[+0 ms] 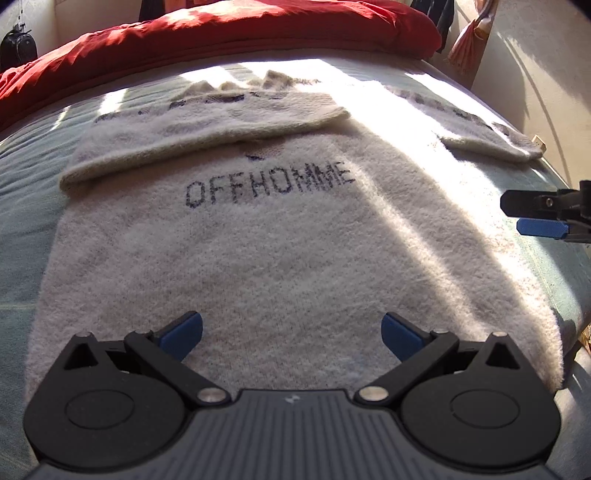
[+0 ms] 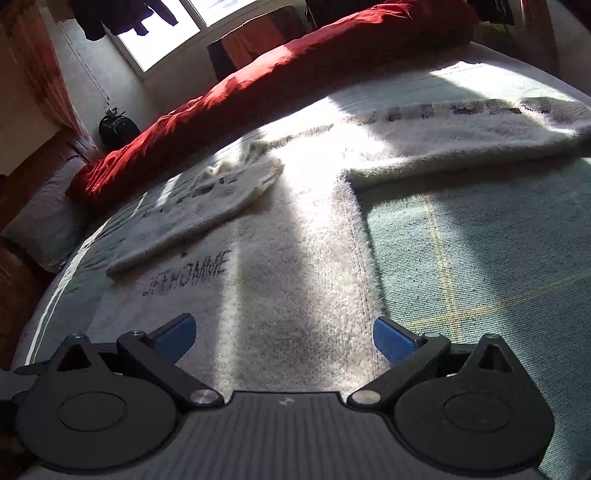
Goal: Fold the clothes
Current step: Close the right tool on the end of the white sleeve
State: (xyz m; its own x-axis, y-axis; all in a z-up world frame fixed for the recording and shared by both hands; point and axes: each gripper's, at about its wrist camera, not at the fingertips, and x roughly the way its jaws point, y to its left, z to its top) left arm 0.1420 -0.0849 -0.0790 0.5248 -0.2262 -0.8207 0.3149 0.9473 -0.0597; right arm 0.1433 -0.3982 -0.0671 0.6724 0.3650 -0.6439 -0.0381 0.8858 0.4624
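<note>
A fuzzy cream sweater (image 1: pixel 280 251) with dark "OFFHOMME" lettering lies flat on the pale green bed sheet (image 1: pixel 22 206). Its left sleeve (image 1: pixel 207 125) is folded across the chest; the right sleeve (image 1: pixel 480 122) stretches out sideways. My left gripper (image 1: pixel 291 332) is open above the sweater's lower body, holding nothing. My right gripper (image 1: pixel 524 214) shows at the right edge of the left wrist view. In the right wrist view the right gripper (image 2: pixel 284 336) is open over the sweater's (image 2: pixel 295 266) right side seam, with the outstretched sleeve (image 2: pixel 472 136) ahead.
A red duvet (image 1: pixel 229 33) is bunched along the far side of the bed. A wall (image 1: pixel 535 81) runs on the right. A grey pillow (image 2: pixel 44 218), a dark bag (image 2: pixel 116 127) and a window (image 2: pixel 177 26) lie beyond the bed's left end.
</note>
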